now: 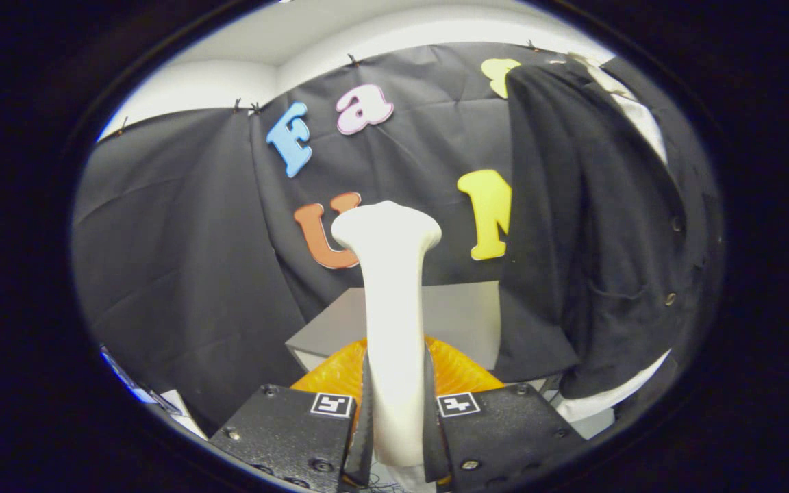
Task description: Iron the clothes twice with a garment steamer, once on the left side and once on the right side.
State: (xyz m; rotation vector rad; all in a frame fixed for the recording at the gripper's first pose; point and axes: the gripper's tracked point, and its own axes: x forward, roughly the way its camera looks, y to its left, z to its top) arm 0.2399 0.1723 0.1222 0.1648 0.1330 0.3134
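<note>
Clamped on the white garment steamer (393, 322), the tool (394, 438) has both fingers pressed against the steamer's slim neck, one on each side, so the flared head stands upright at twelve o'clock from the grip. A dark button-front jacket (593, 226) hangs at about two o'clock from that head, apart from it, with a pale lining or shirt showing at its collar and lower hem. Behind the steamer's neck sits an orange ribbed piece (459, 373), and beyond that a grey box (459, 315) on the pale worktop (590, 414). As I judge it, the main risk is the smooth, tapering neck turning or sliding in the grip once the head drags on the cloth; the hold is low on a long body, so any push at the head levers hard against the fingers. A sweep begun from this far out could also land only on the near edge of the jacket, or snag a button. Count: one steamer, one jacket, one grey box, one orange piece, two marker tags on the fingers.
</note>
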